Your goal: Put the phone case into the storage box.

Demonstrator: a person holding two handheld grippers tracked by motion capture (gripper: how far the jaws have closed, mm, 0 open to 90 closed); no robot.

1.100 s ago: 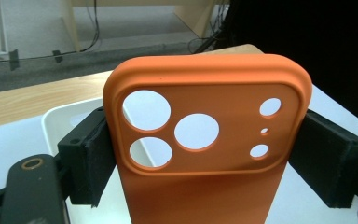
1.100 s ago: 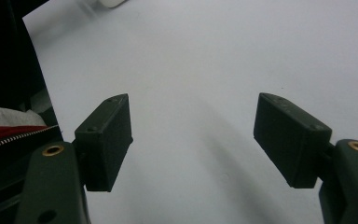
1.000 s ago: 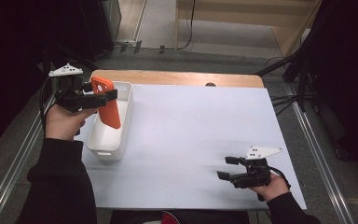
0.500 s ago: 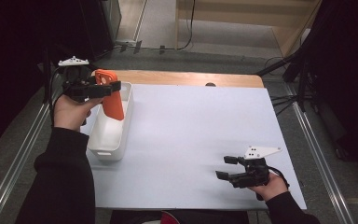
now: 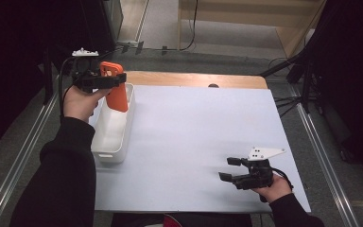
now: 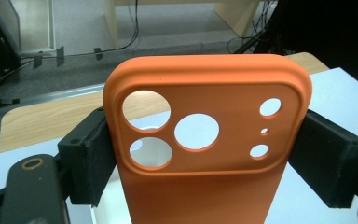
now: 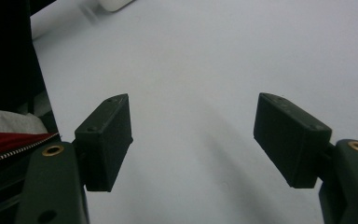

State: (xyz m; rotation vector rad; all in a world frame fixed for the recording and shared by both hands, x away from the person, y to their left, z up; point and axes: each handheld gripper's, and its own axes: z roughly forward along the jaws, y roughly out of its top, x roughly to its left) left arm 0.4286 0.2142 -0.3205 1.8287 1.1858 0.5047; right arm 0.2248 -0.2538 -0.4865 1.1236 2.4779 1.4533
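An orange phone case (image 5: 116, 92) (image 6: 205, 140) with round camera cut-outs hangs upright above the far end of a white bin (image 5: 111, 130). My left gripper (image 5: 118, 81) (image 6: 205, 158) is shut on it, the black pads (image 6: 91, 161) pressing its two long edges. Near the table's front right, my right gripper (image 5: 229, 169) (image 7: 193, 140) rests low over the white tabletop (image 5: 203, 127), open, with nothing between its fingers (image 7: 107, 137).
The white bin stands along the left edge of the white tabletop. A strip of wooden table edge (image 5: 194, 79) runs along the far side. Cables and stand legs (image 5: 293, 71) lie on the floor beyond the right side.
My left gripper has carried the orange case away from the person, from over the bin's middle toward its far end. The right gripper has stayed where it was.
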